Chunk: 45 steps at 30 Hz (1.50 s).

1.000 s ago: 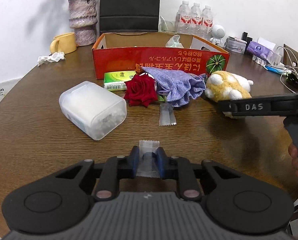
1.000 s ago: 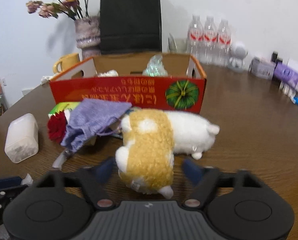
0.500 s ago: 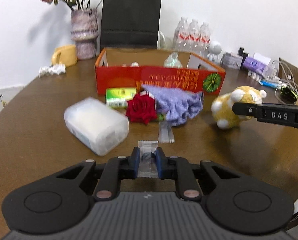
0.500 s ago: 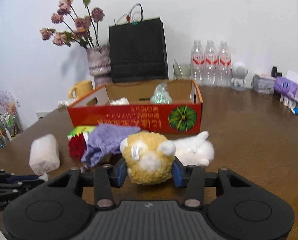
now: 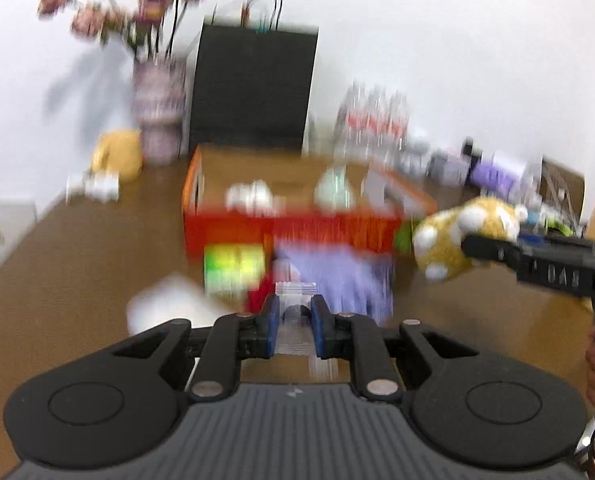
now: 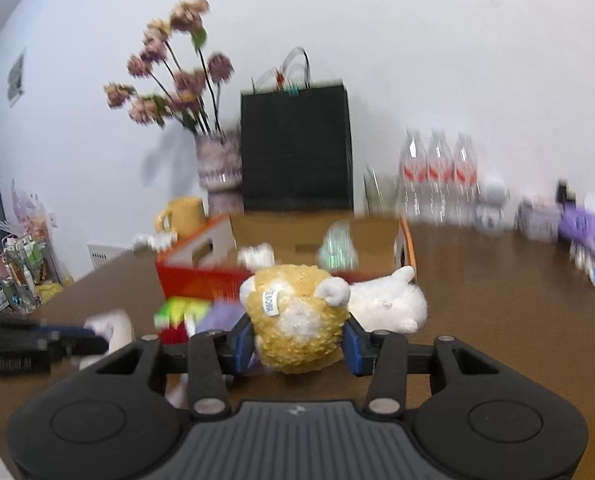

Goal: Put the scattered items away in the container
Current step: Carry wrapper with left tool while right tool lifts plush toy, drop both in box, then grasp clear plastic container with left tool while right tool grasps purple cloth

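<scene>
My right gripper (image 6: 297, 346) clamps the yellow half of the plush toy (image 6: 297, 316) across its width, lifted clear of the table (image 6: 497, 300); the toy's long axis runs away from the jaws, its white half pointing toward the box. The red cardboard box (image 6: 201, 280) sits straight ahead and just beyond the toy, its open top facing up, so I judge the coming move to be a short carry forward over the near wall. My left gripper (image 5: 293, 324) has its jaws pinched tight on a small clear sachet (image 5: 295, 320), held upright and off the table, with the same box ahead of it and slightly farther off. Of the 2 hands, the right looks nearer the rim.

Between the grippers and the box lie a purple cloth pouch (image 5: 337, 276), a green packet (image 5: 233, 268), a red rose (image 5: 257, 300) and a white plastic tub (image 5: 165, 308), all blurred. Behind the box stand a black paper bag (image 6: 295, 148), a vase of dried flowers (image 6: 217, 168), a yellow mug (image 6: 181, 214) and 3 water bottles (image 6: 437, 176) against a white wall.
</scene>
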### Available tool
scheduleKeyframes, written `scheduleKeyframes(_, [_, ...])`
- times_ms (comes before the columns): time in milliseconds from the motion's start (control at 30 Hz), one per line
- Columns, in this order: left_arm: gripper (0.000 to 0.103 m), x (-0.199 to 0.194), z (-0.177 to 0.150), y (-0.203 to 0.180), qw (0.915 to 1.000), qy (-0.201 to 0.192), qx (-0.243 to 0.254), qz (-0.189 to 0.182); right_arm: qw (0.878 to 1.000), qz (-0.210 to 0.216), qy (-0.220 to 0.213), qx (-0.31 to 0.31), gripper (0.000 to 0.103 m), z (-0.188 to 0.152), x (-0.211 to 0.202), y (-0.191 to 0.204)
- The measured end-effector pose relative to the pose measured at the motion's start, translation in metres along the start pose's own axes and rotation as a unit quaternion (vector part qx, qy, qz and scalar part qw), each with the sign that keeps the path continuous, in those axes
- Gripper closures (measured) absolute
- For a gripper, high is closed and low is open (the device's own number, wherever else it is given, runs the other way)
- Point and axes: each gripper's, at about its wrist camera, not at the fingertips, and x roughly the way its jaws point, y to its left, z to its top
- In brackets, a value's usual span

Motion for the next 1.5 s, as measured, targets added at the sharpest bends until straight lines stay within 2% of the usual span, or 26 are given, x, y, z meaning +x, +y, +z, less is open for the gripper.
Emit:
scheduleKeyframes(100, [0.086, 0.018, 0.052, 0.002, 0.9993, -0.036, 0.011, 0.006, 0.999, 0.002, -0.022, -0.024, 0.06, 0.039, 0.017, -0.003])
scheduleKeyframes(167, [0.086, 0.045, 0.087, 0.002, 0.9992, -0.037, 0.012, 0.007, 0.999, -0.001, -0.023, -0.037, 0.06, 0.064, 0.041, -0.004])
scheduleKeyframes(267, [0.086, 0.102, 0.124, -0.002, 0.9994, -0.015, 0.019, 0.026, 0.998, -0.011, 0.004, -0.057, 0.06, 0.09, 0.098, -0.006])
scheduleKeyframes(333, [0.086, 0.153, 0.139, 0.003, 0.9985, 0.032, 0.013, 0.043, 0.997, -0.013, 0.043, -0.056, 0.06, 0.097, 0.141, -0.011])
scheduleKeyframes(400, [0.085, 0.199, 0.142, 0.01, 0.9949, 0.088, 0.003, 0.05, 0.995, -0.009, 0.089, -0.043, 0.06, 0.096, 0.183, -0.019])
scheduleKeyframes(467, [0.085, 0.242, 0.138, 0.019, 0.9873, 0.146, -0.011, 0.061, 0.992, -0.004, 0.128, -0.019, 0.06, 0.091, 0.217, -0.028])
scheduleKeyframes(533, [0.085, 0.27, 0.13, 0.027, 0.9801, 0.186, -0.018, 0.068, 0.987, -0.001, 0.158, -0.003, 0.059, 0.085, 0.241, -0.035])
scheduleKeyframes(633, [0.083, 0.291, 0.123, 0.034, 0.975, 0.207, -0.021, 0.079, 0.986, -0.004, 0.169, -0.004, 0.058, 0.08, 0.258, -0.037])
scheduleKeyframes(667, [0.08, 0.294, 0.123, 0.036, 0.9748, 0.208, -0.022, 0.078, 0.985, -0.006, 0.17, -0.007, 0.058, 0.079, 0.261, -0.036])
scheduleKeyframes(700, [0.071, 0.295, 0.123, 0.037, 0.975, 0.208, -0.022, 0.074, 0.985, -0.006, 0.171, -0.008, 0.056, 0.079, 0.262, -0.035])
scheduleKeyframes(733, [0.06, 0.293, 0.124, 0.037, 0.9754, 0.207, -0.024, 0.073, 0.985, -0.004, 0.174, -0.008, 0.052, 0.08, 0.264, -0.034])
scheduleKeyframes(767, [0.054, 0.293, 0.125, 0.036, 0.9758, 0.204, -0.025, 0.074, 0.984, -0.001, 0.179, -0.007, 0.051, 0.08, 0.265, -0.036])
scheduleKeyframes(800, [0.045, 0.29, 0.126, 0.036, 0.9766, 0.2, -0.026, 0.073, 0.982, 0.001, 0.186, -0.006, 0.043, 0.08, 0.267, -0.037])
scheduleKeyframes(833, [0.037, 0.286, 0.127, 0.036, 0.9779, 0.195, -0.028, 0.071, 0.981, 0.004, 0.194, -0.004, 0.03, 0.08, 0.268, -0.039])
scheduleKeyframes(867, [0.033, 0.281, 0.128, 0.039, 0.9794, 0.187, -0.03, 0.069, 0.981, 0.006, 0.196, -0.001, 0.023, 0.08, 0.267, -0.038])
scheduleKeyframes(900, [0.022, 0.274, 0.131, 0.039, 0.9812, 0.177, -0.032, 0.069, 0.981, 0.006, 0.192, -0.001, 0.016, 0.081, 0.263, -0.038])
scheduleKeyframes(967, [0.012, 0.256, 0.136, 0.038, 0.9862, 0.147, -0.033, 0.069, 0.984, 0.006, 0.178, -0.003, 0.015, 0.084, 0.251, -0.036])
scheduleKeyframes(1033, [0.0, 0.23, 0.14, 0.036, 0.991, 0.111, -0.029, 0.07, 0.987, 0.012, 0.161, 0.004, 0.007, 0.089, 0.233, -0.034])
scheduleKeyframes(1133, [0.0, 0.184, 0.139, 0.034, 0.9959, 0.062, -0.017, 0.064, 0.991, 0.019, 0.135, 0.005, 0.001, 0.093, 0.198, -0.032])
scheduleKeyframes(1233, [0.0, 0.138, 0.127, 0.035, 0.9979, 0.029, -0.013, 0.057, 0.994, 0.025, 0.11, -0.005, 0.0, 0.089, 0.154, -0.024])
scheduleKeyframes(1367, [0.0, 0.084, 0.093, 0.035, 0.9986, -0.001, -0.003, 0.052, 0.995, 0.035, 0.093, -0.017, 0.0, 0.066, 0.098, -0.01])
scheduleKeyframes(1500, [0.0, 0.047, 0.048, 0.039, 0.9988, -0.01, -0.01, 0.047, 0.995, 0.046, 0.091, -0.008, 0.0, 0.033, 0.055, 0.004])
